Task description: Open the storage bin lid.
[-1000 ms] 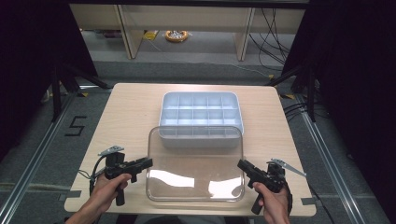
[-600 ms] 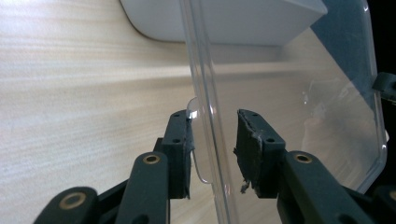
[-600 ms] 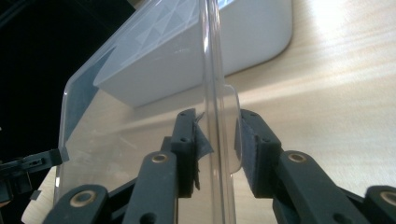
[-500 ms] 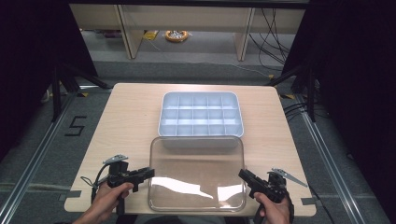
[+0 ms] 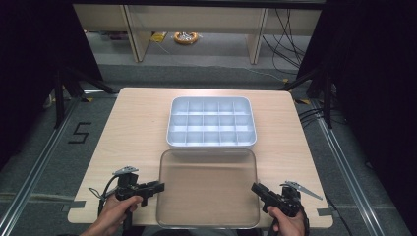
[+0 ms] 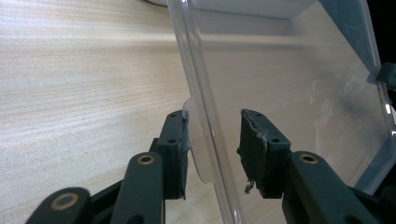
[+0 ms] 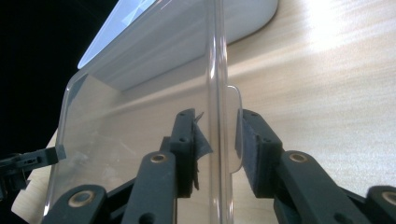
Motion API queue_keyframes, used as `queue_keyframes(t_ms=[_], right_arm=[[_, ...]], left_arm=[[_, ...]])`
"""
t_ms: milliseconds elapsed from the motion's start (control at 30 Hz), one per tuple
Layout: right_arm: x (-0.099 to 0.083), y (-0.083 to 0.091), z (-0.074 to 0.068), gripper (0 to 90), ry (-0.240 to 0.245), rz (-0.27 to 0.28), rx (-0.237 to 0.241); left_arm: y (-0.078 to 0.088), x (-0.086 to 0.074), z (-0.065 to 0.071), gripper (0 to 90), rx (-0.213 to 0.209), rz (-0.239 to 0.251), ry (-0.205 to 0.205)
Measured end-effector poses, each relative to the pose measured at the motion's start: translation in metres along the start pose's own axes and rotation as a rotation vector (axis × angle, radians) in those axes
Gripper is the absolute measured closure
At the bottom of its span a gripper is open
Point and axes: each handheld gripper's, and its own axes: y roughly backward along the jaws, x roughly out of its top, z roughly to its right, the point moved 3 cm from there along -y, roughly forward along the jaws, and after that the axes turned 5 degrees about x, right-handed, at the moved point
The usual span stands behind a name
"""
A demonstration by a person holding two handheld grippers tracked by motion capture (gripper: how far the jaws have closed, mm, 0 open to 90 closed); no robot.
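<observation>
The clear lid lay flat on the near part of the table, its far edge just in front of the white compartment box, close against it or touching, I could not tell which. A second before, I had it held higher and tilted, catching a broad glare and overlapping the front of the box in the high view. Now it had come down and towards me, level and dull, and the box stood uncovered with all its cells open to view. My left gripper sat at the lid's left edge. Its jaws had just been opening, and in the left gripper view one pad rested against the small tab while the other stood clear of the rim, so that side no longer clamped the plastic. My right gripper, at the lid's right edge, looked closed on the rim and its tab, with both pads hard up to the plastic in the right gripper view. I took this to mean the lid had been set down and the release had begun on the left first. What remained, as I judged it, was to let go on the right without dragging the lid sideways, since a one-sided hold could pivot it against the box.
</observation>
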Motion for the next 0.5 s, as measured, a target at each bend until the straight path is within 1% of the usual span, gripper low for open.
queue_keyframes(t_ms=[33, 67, 100, 133, 167, 200, 233, 267, 300, 367, 400, 433, 467, 500], right_arm=[[0.0, -0.001, 0.004, 68.8, 0.048, 0.007, -0.006], [0.0, -0.001, 0.002, 68.6, 0.024, -0.005, -0.001], [-0.001, 0.0, 0.003, 68.4, 0.019, -0.006, 0.002], [-0.002, -0.002, 0.003, 68.2, 0.001, -0.014, -0.002], [-0.002, -0.002, 0.006, 68.1, 0.02, -0.023, -0.018], [-0.003, -0.004, 0.009, 68.0, 0.03, -0.021, -0.021], [-0.003, -0.005, 0.009, 67.7, 0.019, -0.024, -0.014], [-0.004, -0.005, 0.007, 67.6, -0.027, -0.038, -0.028], [-0.004, -0.006, 0.008, 67.3, -0.013, -0.035, -0.024], [-0.003, -0.007, 0.009, 66.8, -0.019, -0.047, -0.024], [-0.003, -0.007, 0.01, 66.6, -0.02, -0.051, -0.032], [-0.003, -0.008, 0.011, 66.4, -0.018, -0.055, -0.048], [-0.002, -0.008, 0.014, 66.3, 0.019, -0.052, -0.05], [-0.003, -0.009, 0.013, 66.3, 0.008, -0.053, -0.025]], left_arm=[[-0.001, 0.0, 0.0, 61.6, 0.001, -0.002, -0.002], [-0.001, 0.0, -0.001, 61.5, 0.002, -0.008, -0.001], [-0.002, -0.001, -0.001, 61.3, 0.002, -0.009, 0.003], [-0.003, -0.001, -0.001, 61.0, 0.001, -0.016, 0.002], [-0.004, -0.001, -0.002, 60.9, 0.002, -0.022, 0.001], [-0.004, -0.001, -0.002, 60.8, 0.001, -0.024, 0.002], [-0.005, -0.001, -0.002, 60.4, 0.007, -0.027, -0.002], [-0.007, -0.001, -0.002, 60.0, 0.008, -0.026, 0.0], [-0.007, -0.001, -0.002, 59.7, 0.011, -0.032, 0.001], [-0.009, -0.001, -0.002, 59.1, 0.013, -0.041, 0.0], [-0.01, -0.001, -0.002, 58.6, 0.013, -0.047, -0.004], [-0.011, -0.001, -0.003, 58.2, 0.014, -0.05, 0.001], [-0.012, -0.002, -0.003, 57.8, 0.011, -0.057, 0.004], [-0.012, -0.002, -0.004, 57.6, 0.014, -0.061, 0.003]])
